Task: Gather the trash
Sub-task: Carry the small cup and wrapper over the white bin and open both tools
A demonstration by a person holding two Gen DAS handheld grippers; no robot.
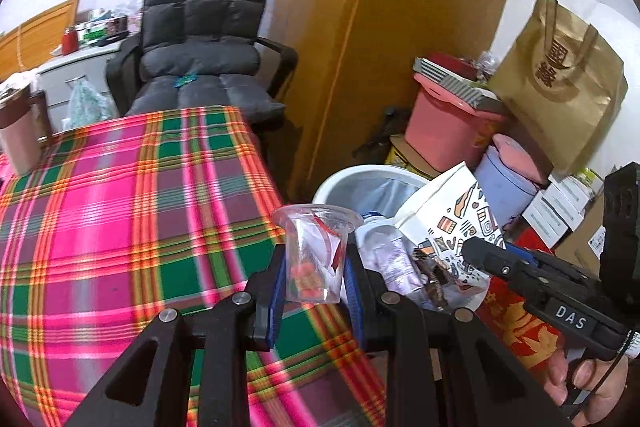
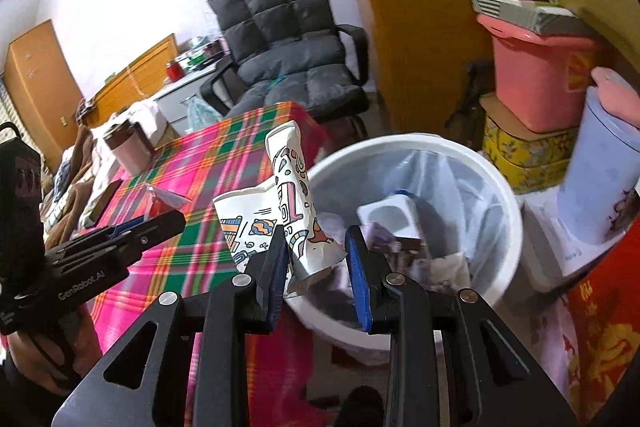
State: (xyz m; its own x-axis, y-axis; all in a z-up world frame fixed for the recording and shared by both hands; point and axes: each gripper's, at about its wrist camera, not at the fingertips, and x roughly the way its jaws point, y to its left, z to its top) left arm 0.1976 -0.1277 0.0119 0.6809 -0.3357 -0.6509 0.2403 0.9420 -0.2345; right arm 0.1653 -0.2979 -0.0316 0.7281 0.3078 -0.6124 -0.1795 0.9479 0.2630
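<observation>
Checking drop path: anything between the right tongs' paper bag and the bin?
Nothing. In the right wrist view the crumpled paper bag in the right tongs hangs at the white bin rim, with only air between.

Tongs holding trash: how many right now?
2. Left tongs clamp a clear plastic cup over the tablecloth's edge; right tongs hold a crumpled printed paper bag beside the white bin.

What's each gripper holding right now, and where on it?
Left gripper: clear plastic cup, pinched across its lower sides. Right gripper: crumpled printed paper bag, by its lower end.
</observation>
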